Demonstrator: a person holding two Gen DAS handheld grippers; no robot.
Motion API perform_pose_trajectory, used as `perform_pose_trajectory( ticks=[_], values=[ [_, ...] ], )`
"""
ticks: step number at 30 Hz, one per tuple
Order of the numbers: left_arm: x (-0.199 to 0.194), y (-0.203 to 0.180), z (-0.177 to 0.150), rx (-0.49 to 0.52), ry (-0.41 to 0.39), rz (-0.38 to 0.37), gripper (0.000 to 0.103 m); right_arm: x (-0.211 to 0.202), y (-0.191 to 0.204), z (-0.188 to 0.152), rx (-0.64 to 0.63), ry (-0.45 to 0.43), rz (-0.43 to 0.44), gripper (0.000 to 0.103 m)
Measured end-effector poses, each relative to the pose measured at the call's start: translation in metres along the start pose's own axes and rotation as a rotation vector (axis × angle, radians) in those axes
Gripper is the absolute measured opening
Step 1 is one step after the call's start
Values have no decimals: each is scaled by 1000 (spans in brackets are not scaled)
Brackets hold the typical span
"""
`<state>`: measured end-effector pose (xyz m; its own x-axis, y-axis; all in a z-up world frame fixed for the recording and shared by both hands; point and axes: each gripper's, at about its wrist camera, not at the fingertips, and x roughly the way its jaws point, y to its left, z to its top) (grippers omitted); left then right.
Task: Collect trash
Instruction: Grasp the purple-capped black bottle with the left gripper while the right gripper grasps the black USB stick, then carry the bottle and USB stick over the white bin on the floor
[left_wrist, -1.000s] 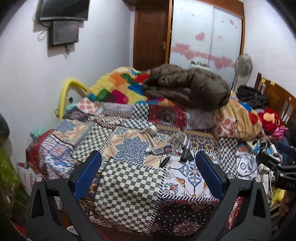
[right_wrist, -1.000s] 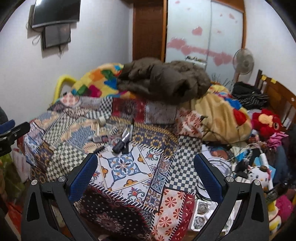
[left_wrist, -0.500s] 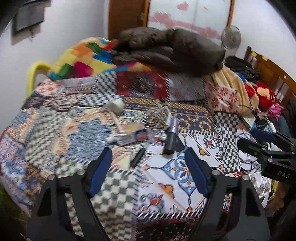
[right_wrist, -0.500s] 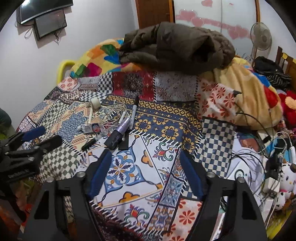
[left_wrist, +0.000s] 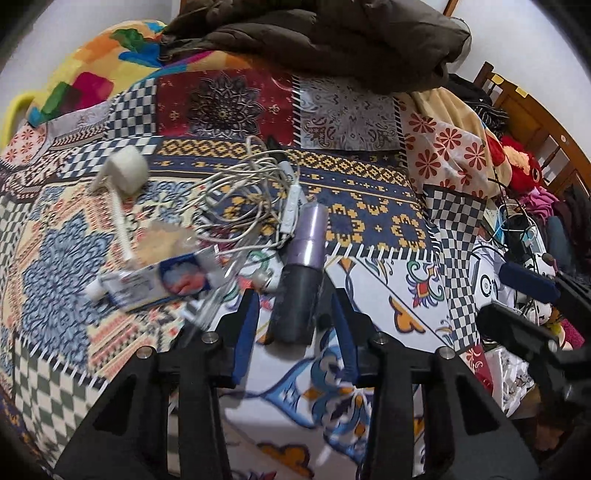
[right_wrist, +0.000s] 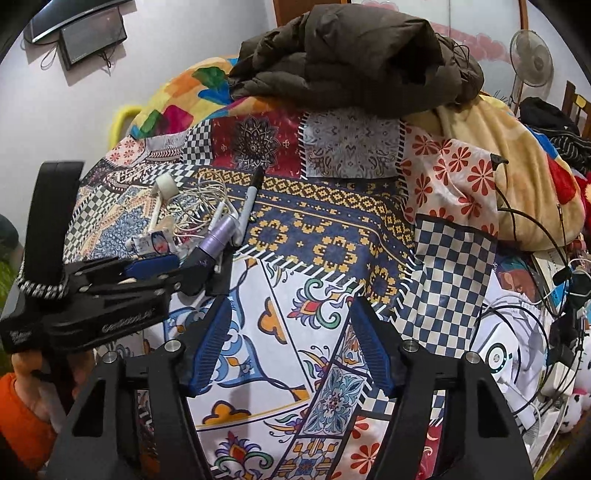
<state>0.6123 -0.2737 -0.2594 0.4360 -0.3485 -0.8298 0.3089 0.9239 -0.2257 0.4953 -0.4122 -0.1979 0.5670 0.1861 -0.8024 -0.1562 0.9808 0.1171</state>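
Observation:
A purple and black cylindrical tube lies on the patterned bedspread. My left gripper is open, its blue fingers on either side of the tube's black end, not closed on it. Beside the tube lie a white and blue toothpaste tube, crumpled clear wrapper, tangled white cables and a white roll. My right gripper is open and empty over the bedspread, right of the left gripper. The purple tube shows there too.
A brown jacket and bright blankets pile at the back of the bed. A marker pen lies by the cables. Cables, toys and boxes crowd the right side. A fan stands behind.
Both grippers have moved forward and down toward the bed. My left gripper has narrowed and come around the purple tube's black end. The right gripper has also narrowed.

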Motion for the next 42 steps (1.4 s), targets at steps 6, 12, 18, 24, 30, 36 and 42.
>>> perform_pose_trajectory(
  ticks=[6, 12, 18, 24, 30, 36, 42],
  values=[
    [15, -10, 7, 35, 4, 48, 39, 7, -3, -3, -4, 27, 25, 52],
    [11, -12, 2, 55, 1, 52, 27, 9, 4, -1, -38, 26, 44, 51],
    [-35, 5, -15, 16, -57, 52, 25, 30, 22, 7, -89, 49, 95, 51],
    [-63, 28, -27, -21, -80, 88, 25, 66, 46, 13, -129, 90, 113, 38],
    [-75, 38, -40, -31, -96, 126, 25, 93, 62, 19, -170, 95, 75, 32],
    [-81, 37, -44, -43, -108, 122, 25, 96, 74, 19, -249, 75, 25, 25],
    [-92, 34, -46, -57, -122, 111, 25, 95, 69, 22, -190, 125, 44, 24]
  ],
)
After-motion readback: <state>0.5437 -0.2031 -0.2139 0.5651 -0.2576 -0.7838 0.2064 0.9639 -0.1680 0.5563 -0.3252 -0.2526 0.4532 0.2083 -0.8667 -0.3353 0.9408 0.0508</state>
